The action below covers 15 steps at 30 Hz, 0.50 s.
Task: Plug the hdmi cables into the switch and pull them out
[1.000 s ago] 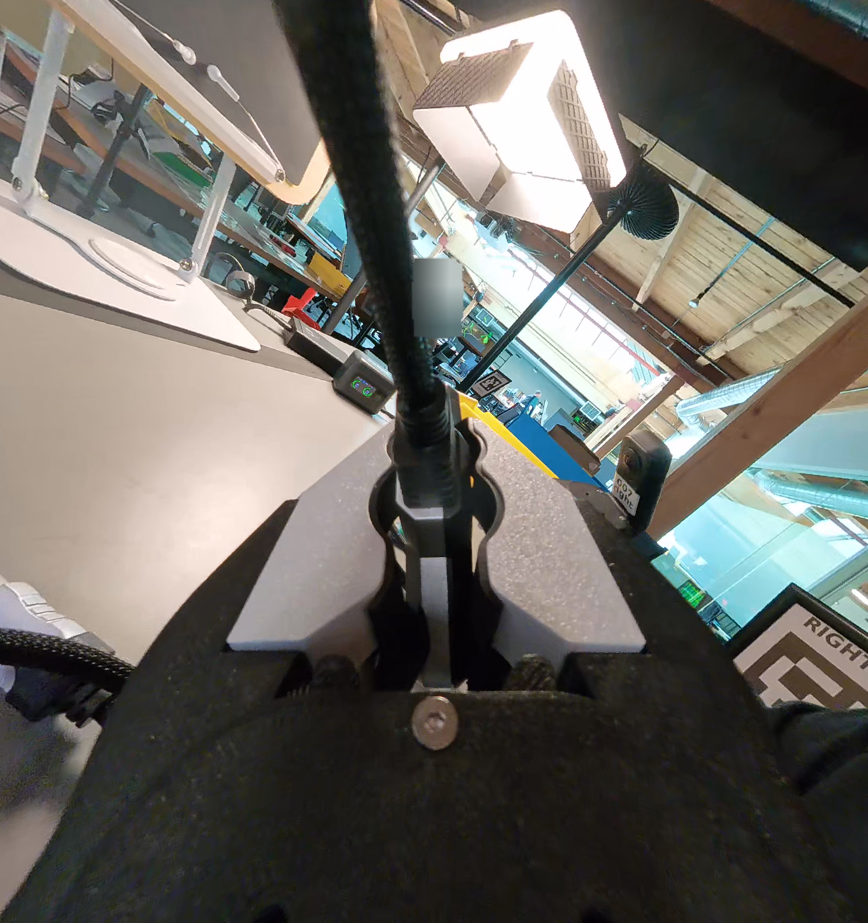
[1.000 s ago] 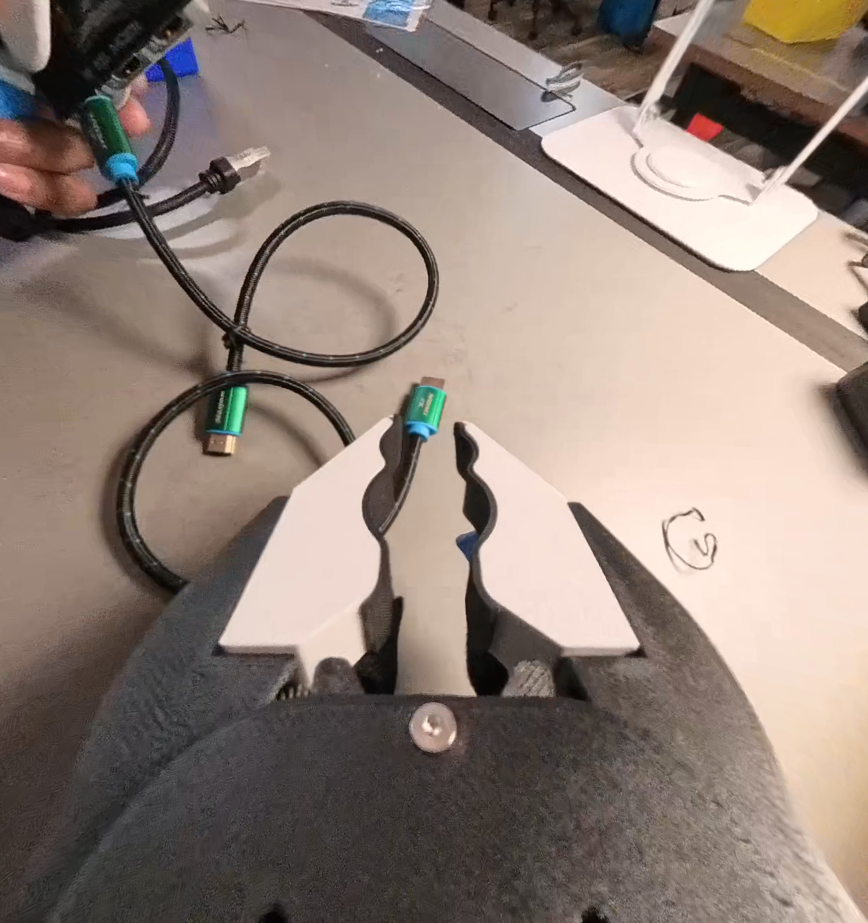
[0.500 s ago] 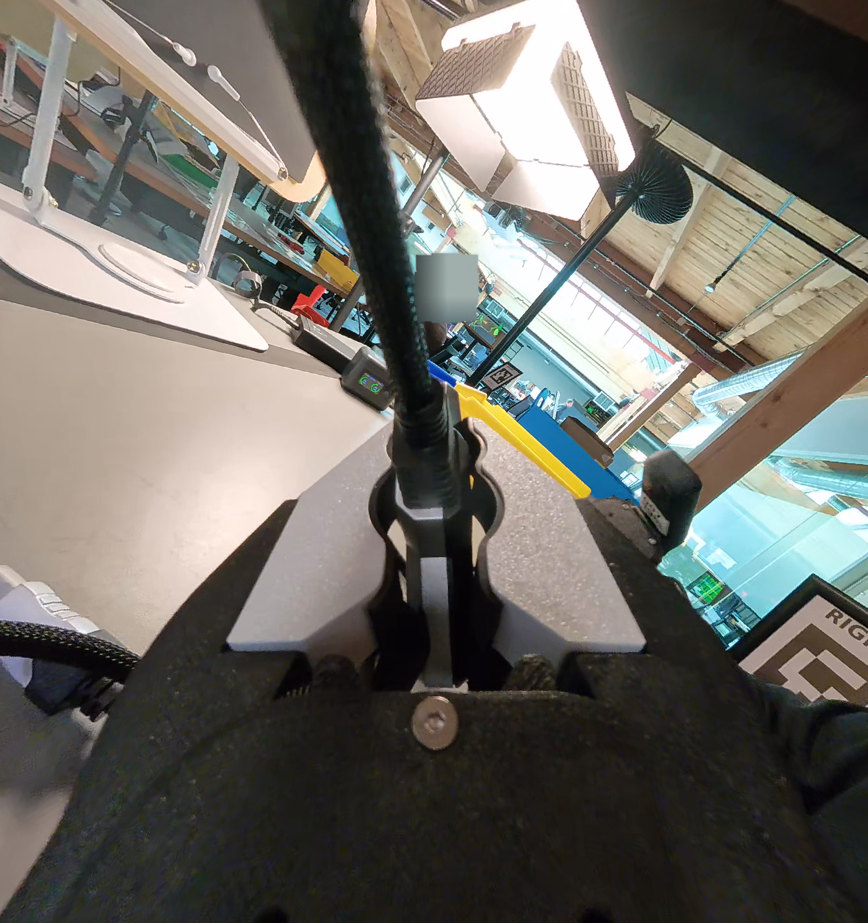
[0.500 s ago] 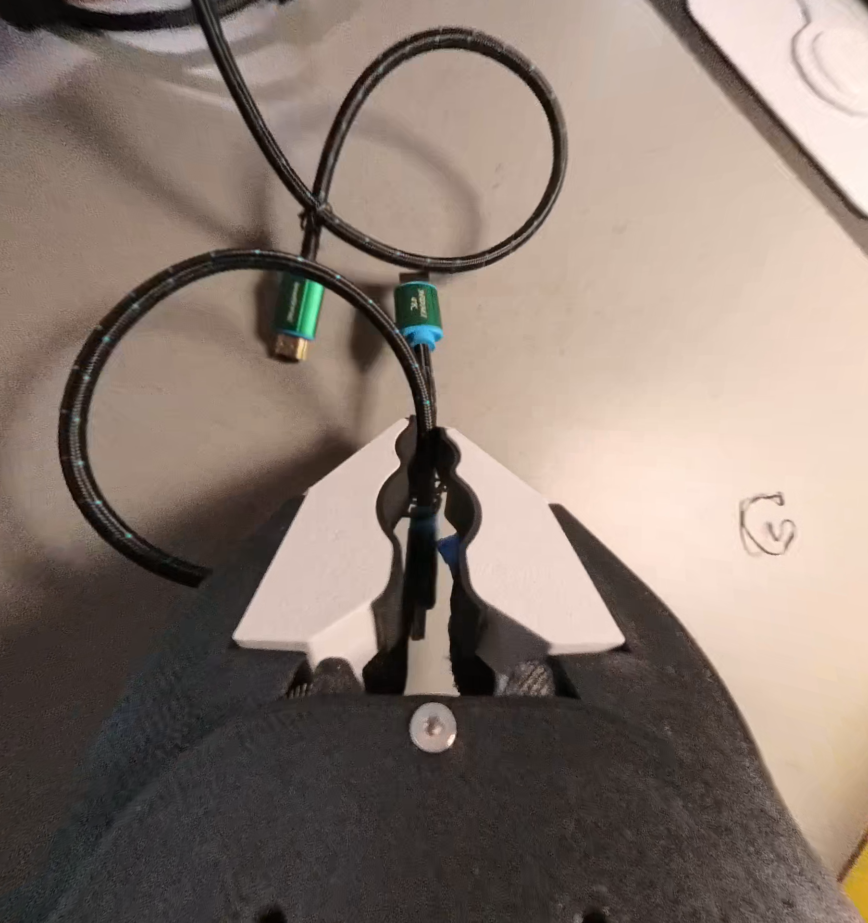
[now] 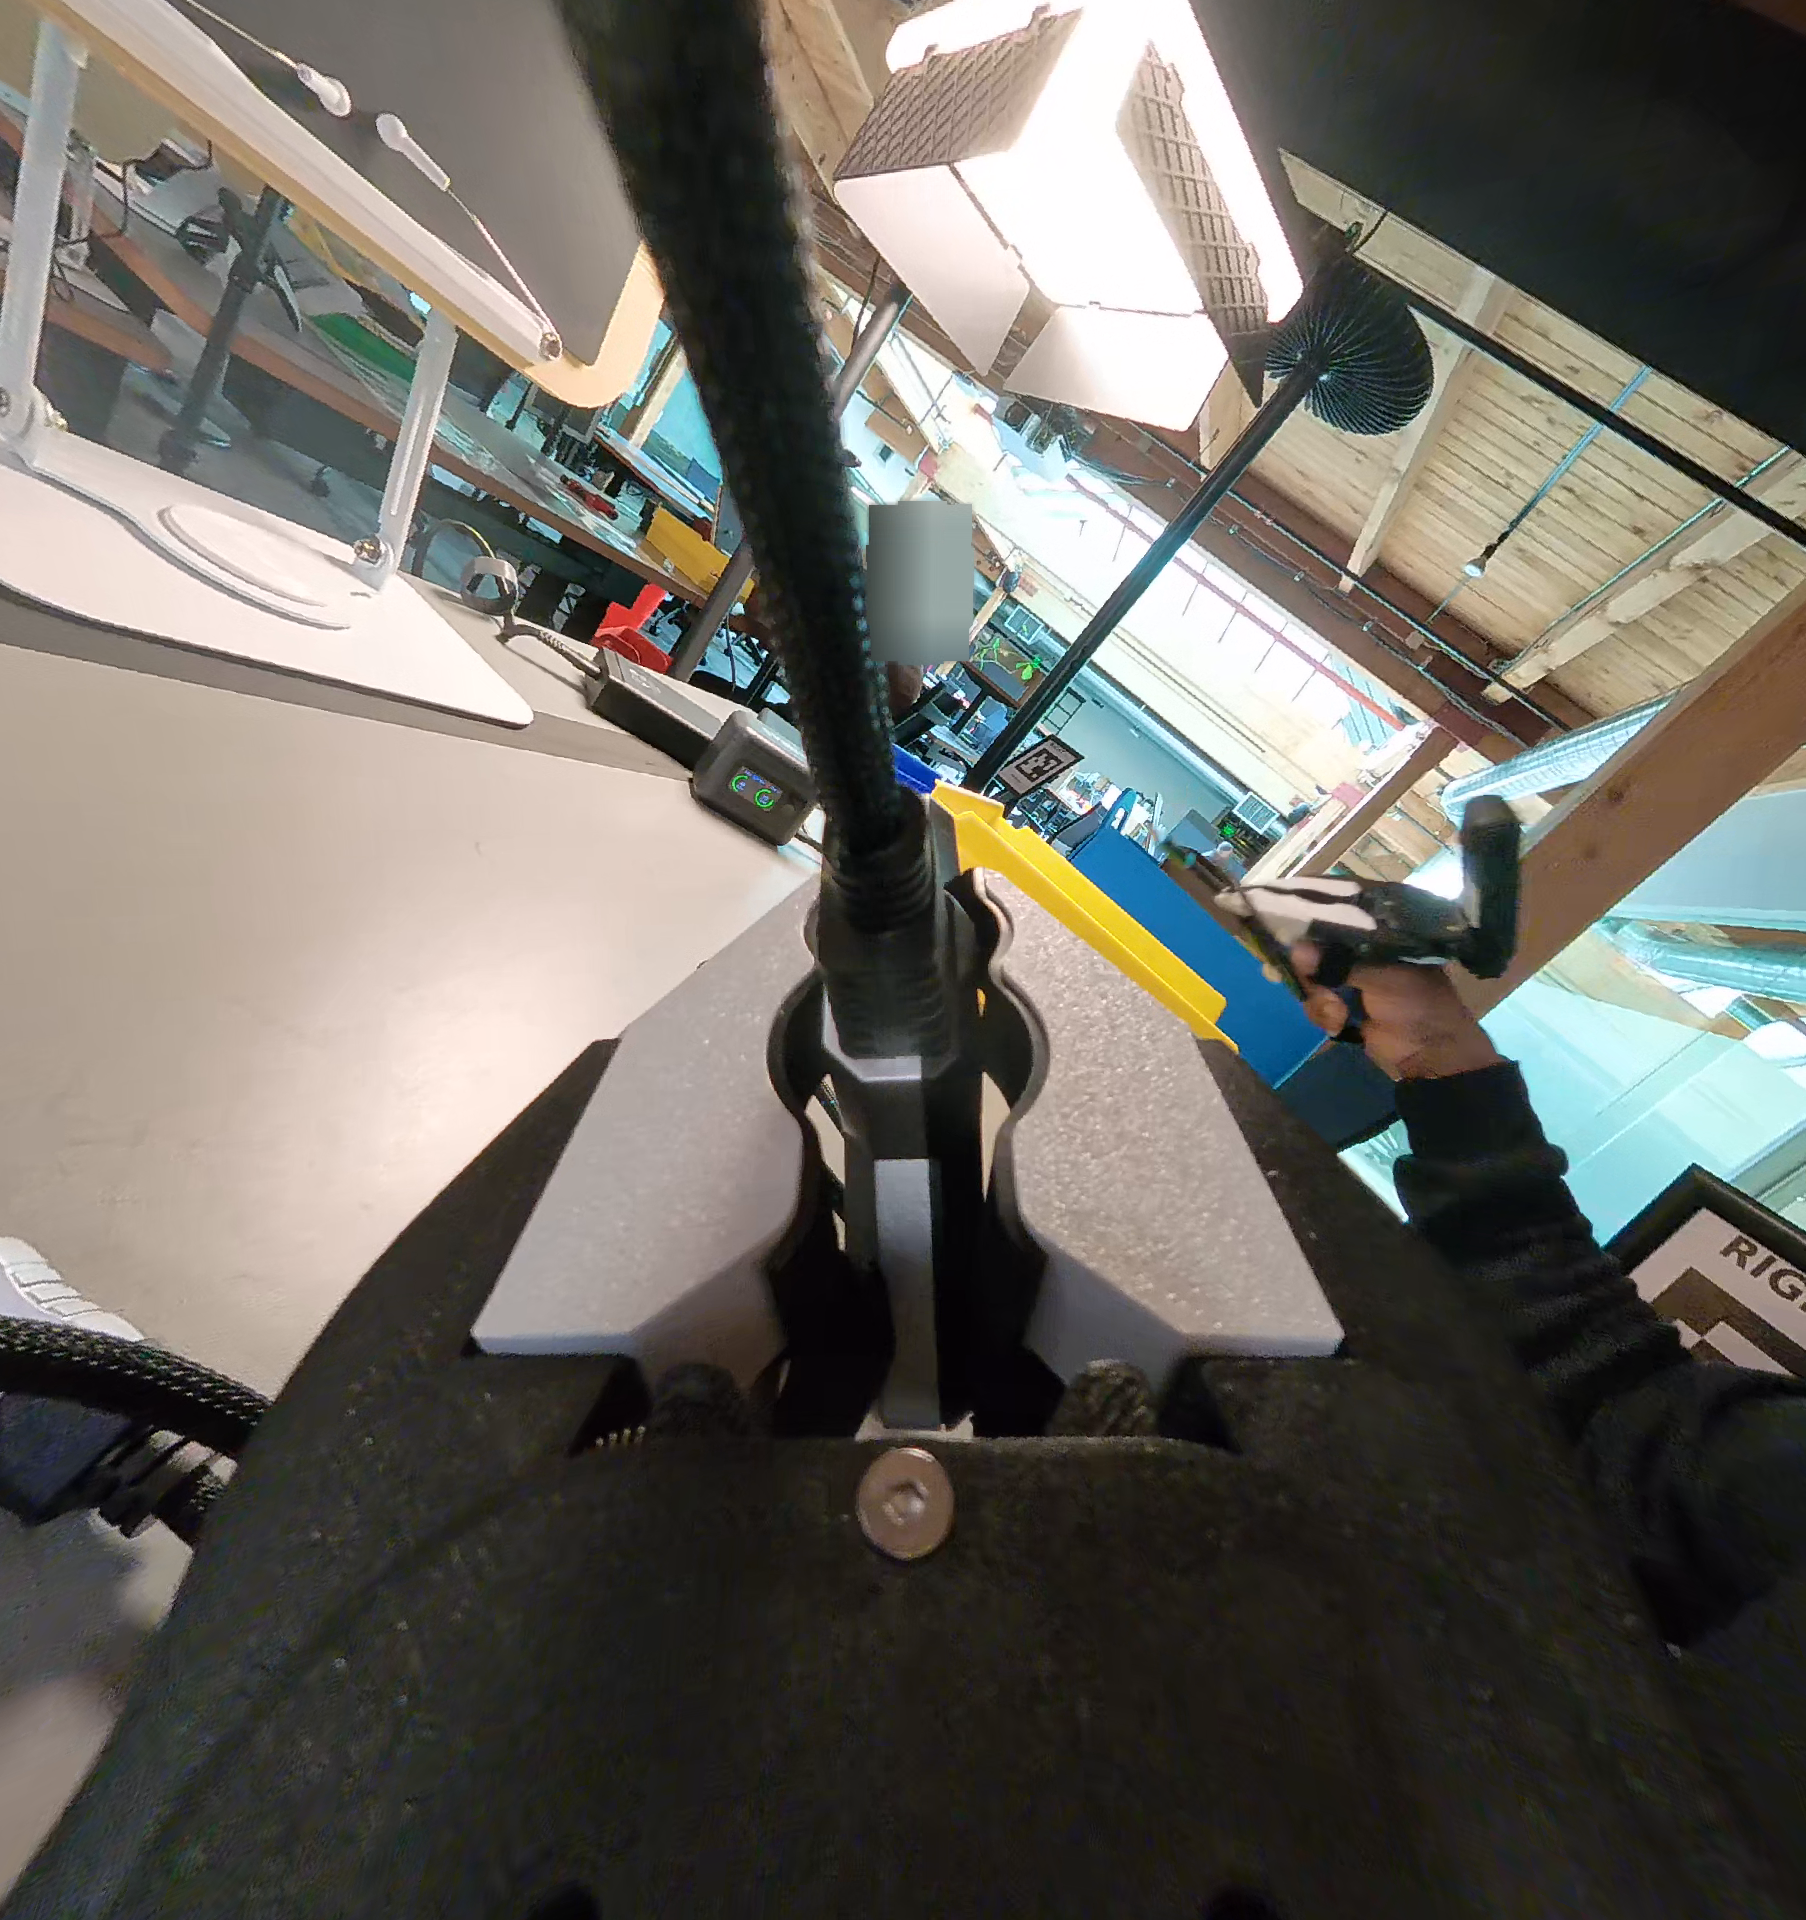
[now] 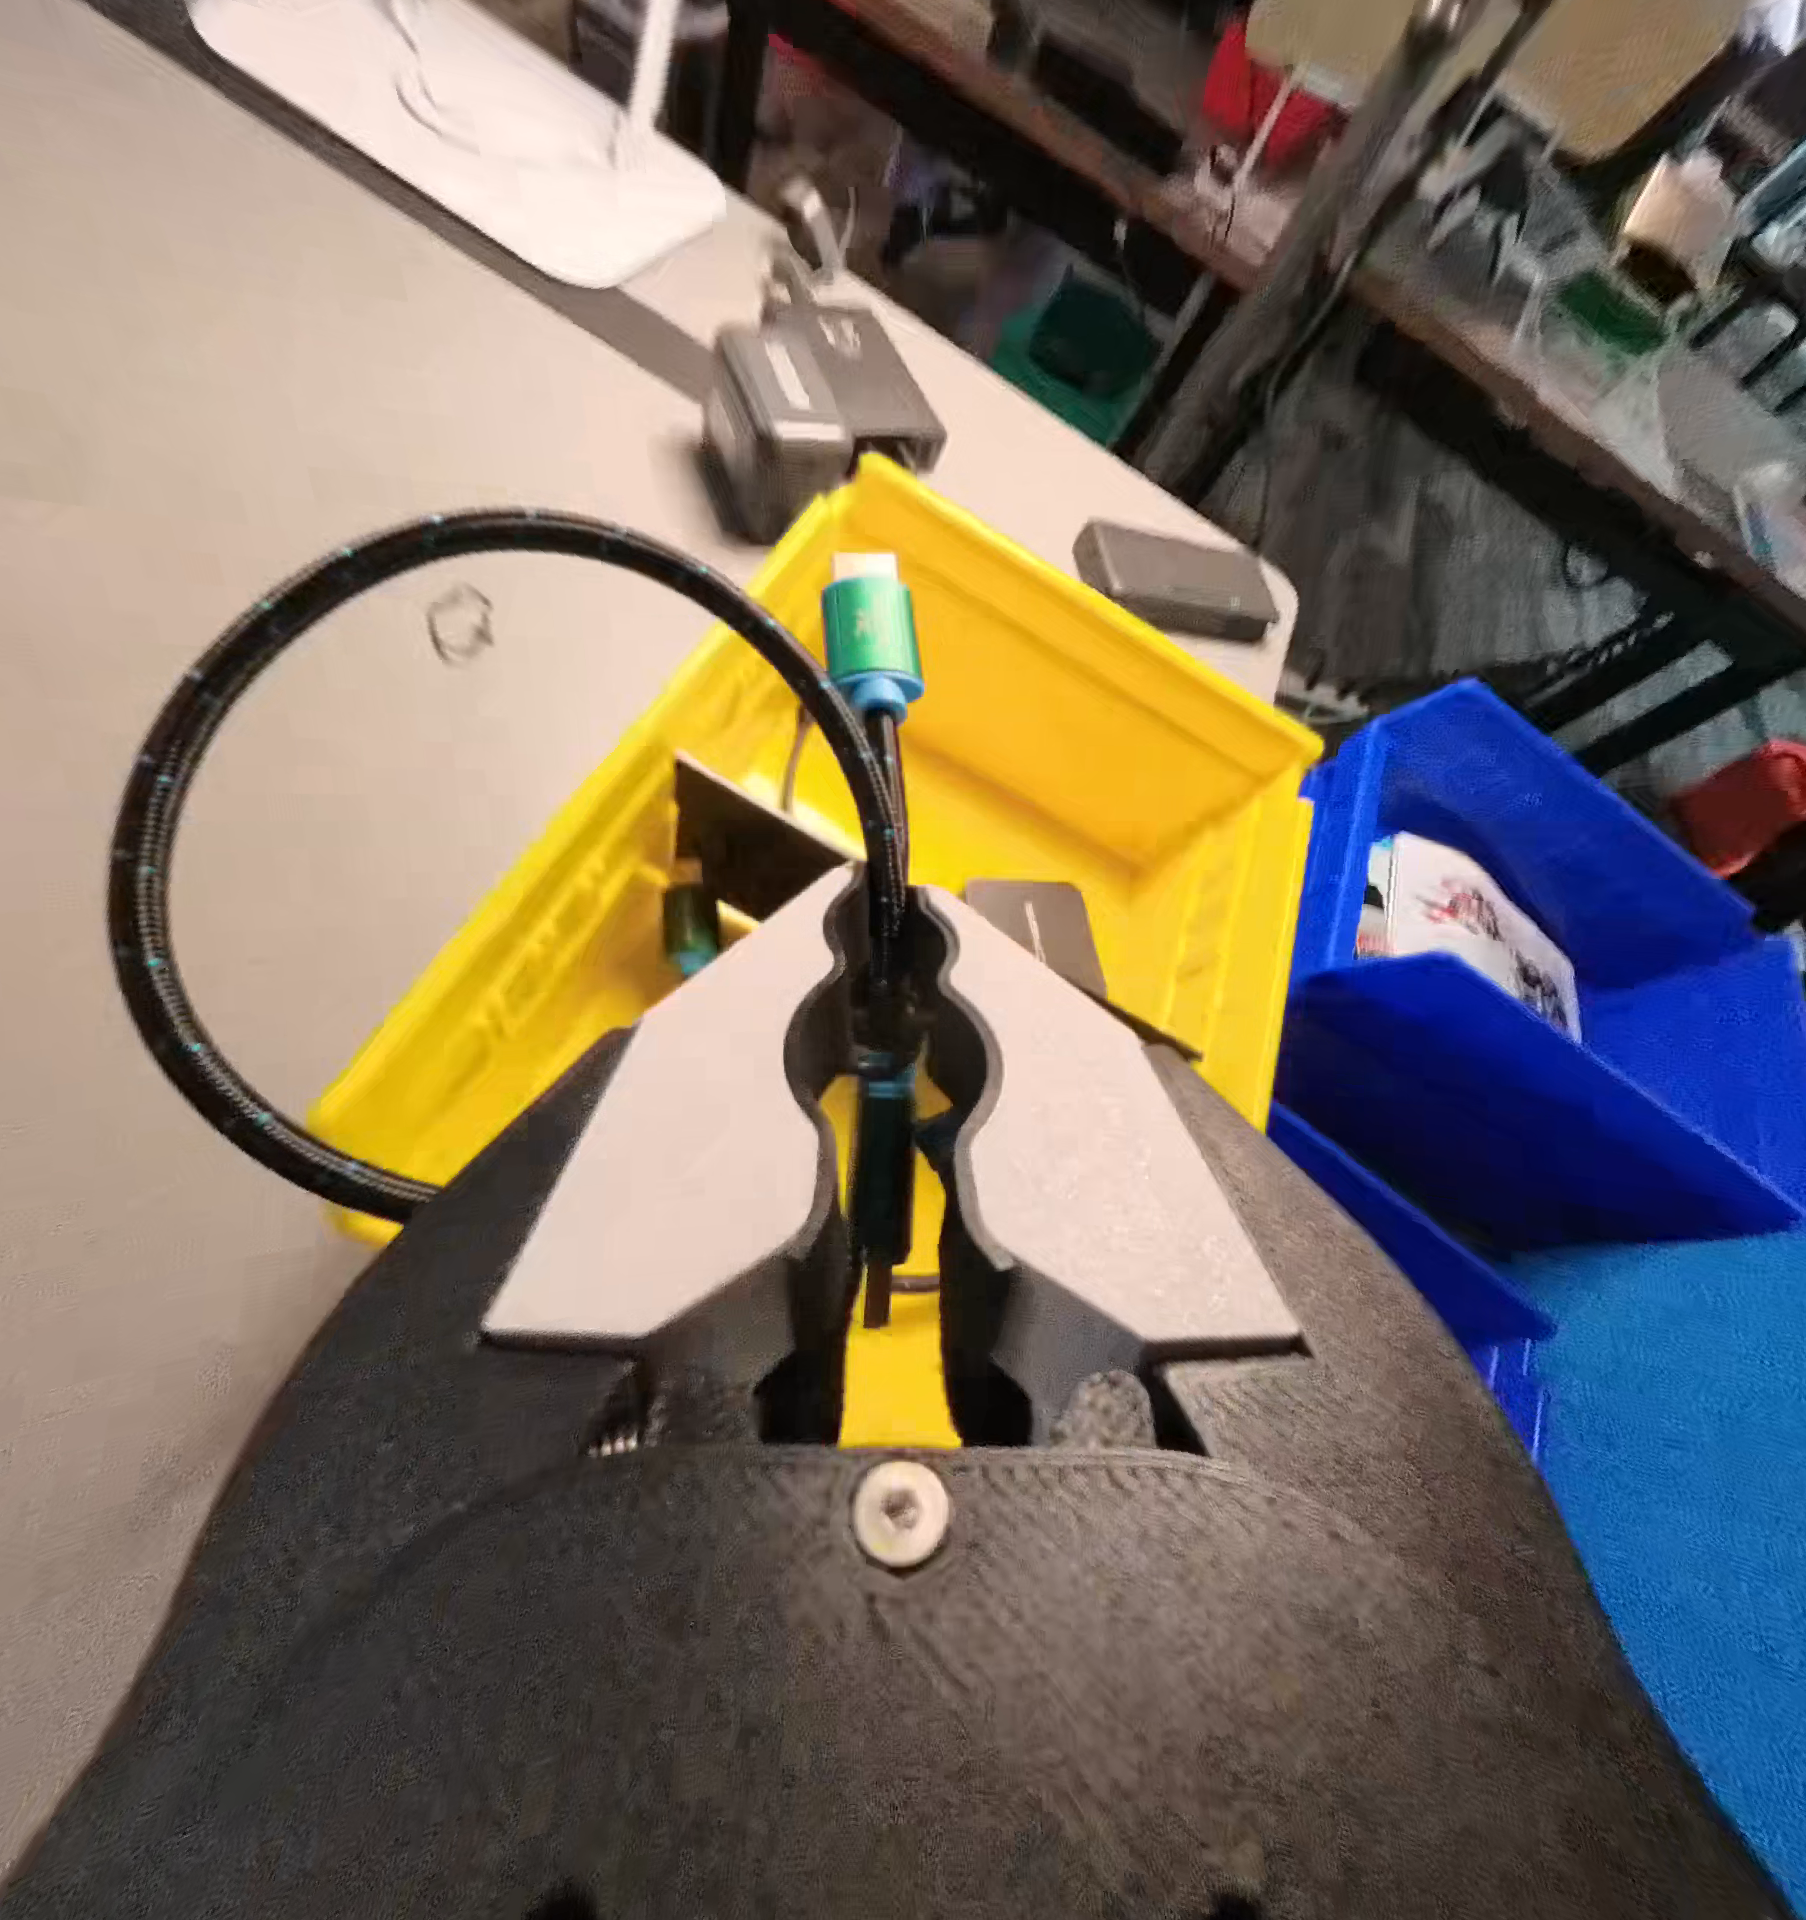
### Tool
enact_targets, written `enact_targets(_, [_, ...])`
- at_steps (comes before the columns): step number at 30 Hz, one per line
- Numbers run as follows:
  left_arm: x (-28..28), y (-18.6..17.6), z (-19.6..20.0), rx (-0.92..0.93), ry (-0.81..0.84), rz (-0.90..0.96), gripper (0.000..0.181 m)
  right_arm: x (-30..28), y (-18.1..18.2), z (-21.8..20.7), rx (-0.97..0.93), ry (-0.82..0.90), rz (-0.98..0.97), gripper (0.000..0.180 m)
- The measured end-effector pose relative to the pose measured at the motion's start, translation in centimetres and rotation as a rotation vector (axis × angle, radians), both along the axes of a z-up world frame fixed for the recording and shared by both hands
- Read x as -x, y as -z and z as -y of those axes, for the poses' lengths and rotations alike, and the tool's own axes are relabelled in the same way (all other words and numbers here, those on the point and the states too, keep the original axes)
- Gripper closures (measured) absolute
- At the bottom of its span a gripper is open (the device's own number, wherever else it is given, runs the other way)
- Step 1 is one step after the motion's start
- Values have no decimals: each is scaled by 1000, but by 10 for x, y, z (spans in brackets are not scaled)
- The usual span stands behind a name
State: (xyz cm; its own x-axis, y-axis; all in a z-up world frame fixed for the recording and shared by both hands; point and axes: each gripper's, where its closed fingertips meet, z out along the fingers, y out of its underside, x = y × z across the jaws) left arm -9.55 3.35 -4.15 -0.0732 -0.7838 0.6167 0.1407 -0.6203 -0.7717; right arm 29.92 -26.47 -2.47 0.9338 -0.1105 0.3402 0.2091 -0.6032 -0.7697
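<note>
My left gripper point(image 5: 894, 914) is shut on the grey plug point(image 5: 904, 1195) of a thick black braided cable point(image 5: 764, 416), which rises out of the top of the left wrist view. My right gripper point(image 6: 883, 894) is shut on a thin braided HDMI cable point(image 6: 151, 862) and holds it in the air above a yellow bin point(image 6: 1065, 727). The cable's green plug point(image 6: 868, 644) with a blue collar sticks up past the fingertips. A second dark plug point(image 6: 883, 1153) sits between the jaws. The cable loops to the left. A white ribbed box point(image 5: 16, 1278) with another black cable lies at lower left.
The yellow bin holds a dark flat piece point(image 6: 743, 842) and another green plug point(image 6: 691, 925). Blue bins point(image 6: 1522, 1049) stand to its right. Small black devices point(image 6: 795, 416) and a white stand base point(image 5: 203, 582) sit at the grey table's far edge. A hand with the right gripper point(image 5: 1398, 925) shows in the left wrist view. The tips of one gripper are about 50 centimetres away from the tips of the other.
My right gripper shut on the thin HDMI cable, lifted it off the table and swung right over the yellow bin. My left gripper stays shut on the black cable's plug.
</note>
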Motion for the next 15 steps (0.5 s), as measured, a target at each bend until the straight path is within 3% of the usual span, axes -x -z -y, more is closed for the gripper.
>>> enact_targets(3, [-2, 1, 2, -5, 8, -4, 160, -13, 58, 10, 206, -24, -21, 172])
enact_targets(6, [-5, 5, 7, -17, 30, -22, 160, -18, 77, 12, 291, -25, 22, 166])
enact_targets(9, [-7, 6, 9, -42, 32, -40, 160, -27, 60, 16, 302, 17, 96, 149])
enact_targets(13, [-6, 7, 7, -30, 29, -39, 161, -34, 19, 18, 286, 73, 232, 138])
enact_targets(15, [-5, 7, 5, -21, 26, -40, 161, -9, 2, -1, 230, 22, 258, 138])
